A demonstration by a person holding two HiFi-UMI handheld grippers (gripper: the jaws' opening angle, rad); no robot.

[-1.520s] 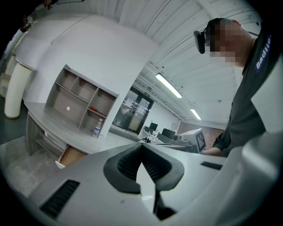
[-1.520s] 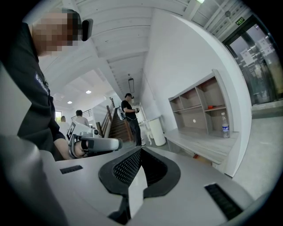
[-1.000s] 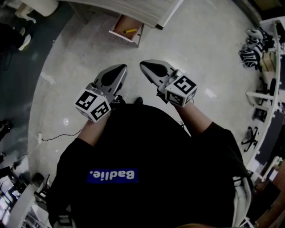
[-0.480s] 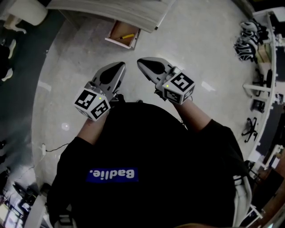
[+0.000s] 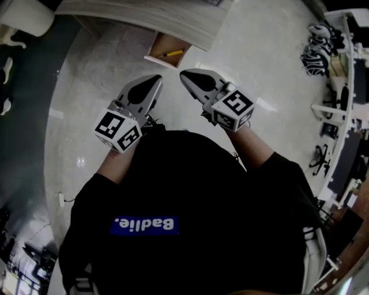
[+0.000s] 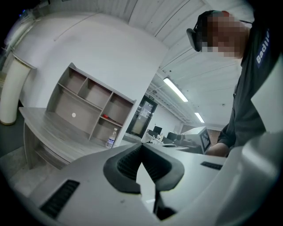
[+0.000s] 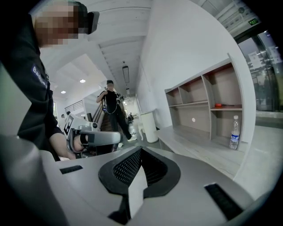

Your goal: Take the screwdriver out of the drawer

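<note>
Change over the last second: in the head view the open drawer (image 5: 162, 46) sits nearer both grippers than it did. The person has closed in on it, carrying the two forward together. Judged stage: approach only, reach not yet begun.

The yellow screwdriver (image 5: 172, 53) lies inside the drawer, just below the desk (image 5: 138, 17) edge, untouched.

Left hand-held gripper (image 5: 155, 79): jaws pressed together, nothing between them. Right hand-held gripper (image 5: 184, 74): likewise clenched and empty, tip short of the drawer.

Judgement: one of them must open its jaws before any pick.
</note>
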